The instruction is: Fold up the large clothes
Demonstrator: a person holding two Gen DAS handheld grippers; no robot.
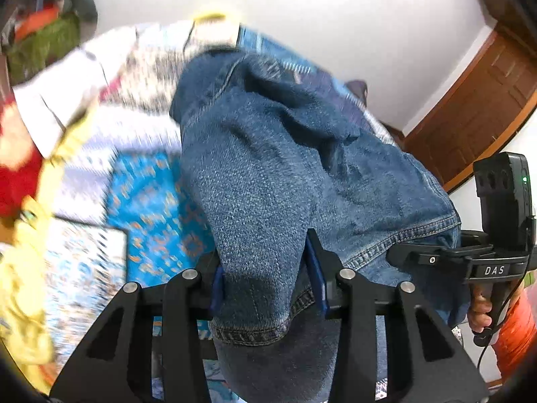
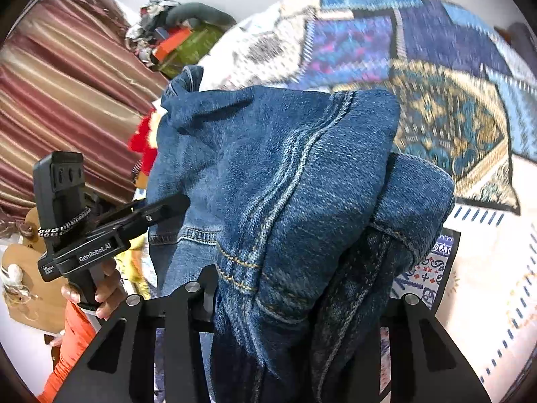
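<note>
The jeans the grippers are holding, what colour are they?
Blue denim jeans with yellowish stitching, clearest in the right wrist view.

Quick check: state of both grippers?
Left gripper: shut on the denim garment.
Right gripper: shut on the same denim garment.

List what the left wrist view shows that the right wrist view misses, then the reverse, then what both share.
Only the left wrist view shows the brown wooden door and the yellow cloth strip. Only the right wrist view shows the striped maroon curtain. Both show the blue denim garment, pinched in the left gripper and in the right gripper, above the patchwork bedspread.
</note>
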